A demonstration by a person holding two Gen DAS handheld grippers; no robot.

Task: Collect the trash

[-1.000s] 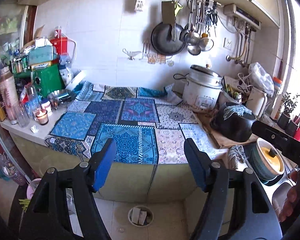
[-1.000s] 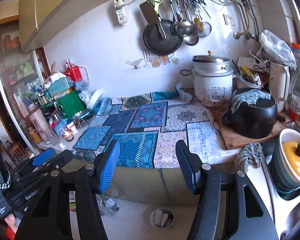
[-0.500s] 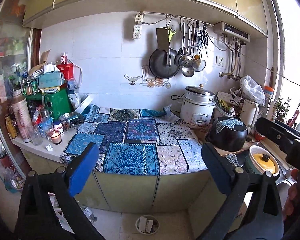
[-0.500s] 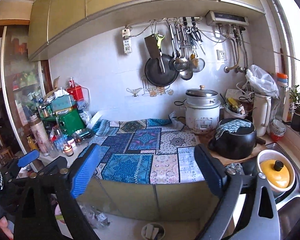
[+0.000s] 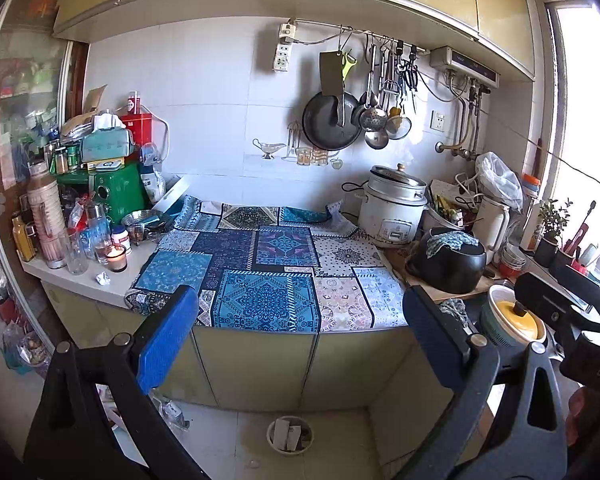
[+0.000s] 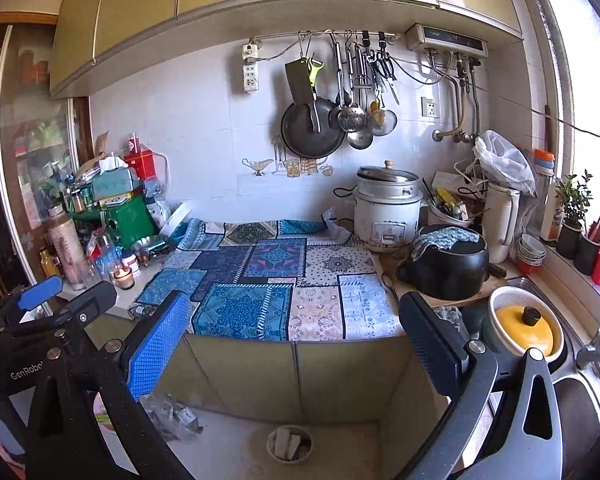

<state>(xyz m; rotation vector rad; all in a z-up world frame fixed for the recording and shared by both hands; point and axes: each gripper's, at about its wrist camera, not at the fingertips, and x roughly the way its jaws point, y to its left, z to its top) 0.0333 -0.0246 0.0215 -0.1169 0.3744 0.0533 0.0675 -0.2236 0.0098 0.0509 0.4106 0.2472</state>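
both the left gripper (image 5: 296,328) and right gripper (image 6: 292,328) have fingers wide apart holding nothing, so reach slowly for the paper ball (image 5: 103,279) at the table's left edge, missing the candle (image 5: 116,258).

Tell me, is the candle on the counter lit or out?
Lit: a small flame glows inside the glass candle.

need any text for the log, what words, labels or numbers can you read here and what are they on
"GenRobo", cut off at the picture's edge: white print on the left hand-held gripper, in the right wrist view.
"DAY", partly cut off: faint marks on the right hand-held gripper's body, left wrist view.
Rice cooker panel, water heater display, tins and bottles at left: too small or blurred.
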